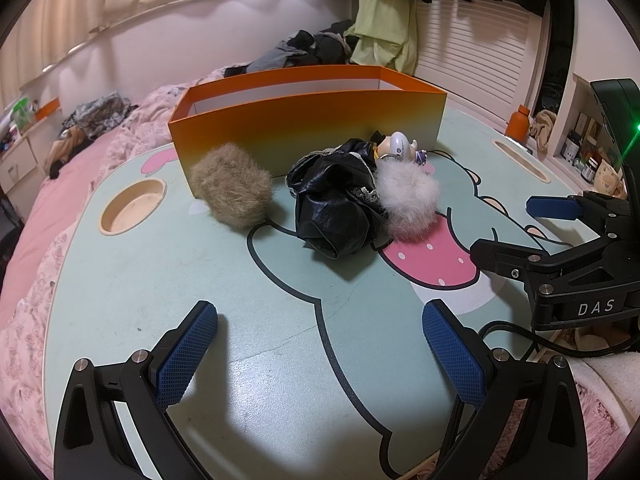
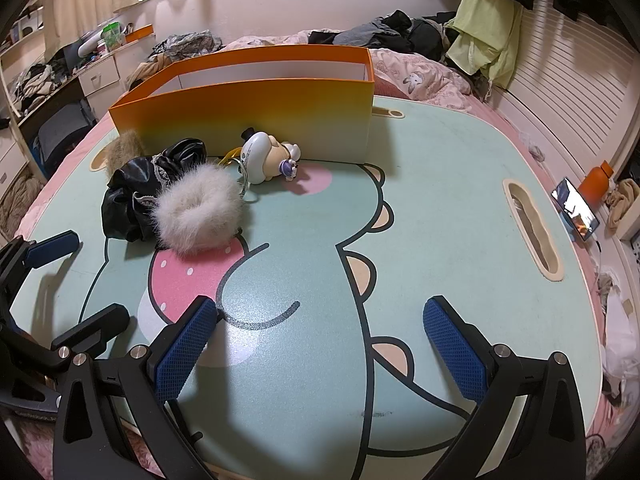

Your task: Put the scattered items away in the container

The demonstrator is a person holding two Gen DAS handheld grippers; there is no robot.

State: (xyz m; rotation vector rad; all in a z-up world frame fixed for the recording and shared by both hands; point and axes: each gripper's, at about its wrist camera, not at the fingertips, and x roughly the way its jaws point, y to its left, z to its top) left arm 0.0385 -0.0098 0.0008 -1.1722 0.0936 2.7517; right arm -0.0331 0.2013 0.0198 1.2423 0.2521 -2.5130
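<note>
Two hand-held grippers over a mint-green lap table (image 1: 120,300) printed with a cartoon dinosaur and resting on a pink bed (image 1: 48,216). The left gripper (image 1: 320,354) hovers low over the near part of the table, jaws spread wide and nothing between the blue pads (image 1: 186,354). The right gripper (image 2: 320,354) is likewise released and empty, at the table's near edge just beside the left one; in the left wrist view it appears at the right margin, jaws apart. The orange box (image 1: 304,120), open-topped with a white interior, stands at the far side of the table; its contents cannot be judged from either view, since the front wall hides the floor. Four items lie on the table in front of the box, outside it. A tan fur scrunchie (image 1: 232,190) rests close against the box's left front corner. A black scrunchie (image 1: 336,204) of shiny, lace-trimmed fabric lies to its right, apart from it. A white fur scrunchie (image 1: 408,204) touches the black one on its right side. A figurine keychain (image 2: 266,156) lies on its side near the box's front wall, its ring (image 2: 244,176) reaching the white scrunchie. An orange bottle (image 2: 596,184) and a lit phone (image 2: 576,208) stand beyond the table's right edge.
</note>
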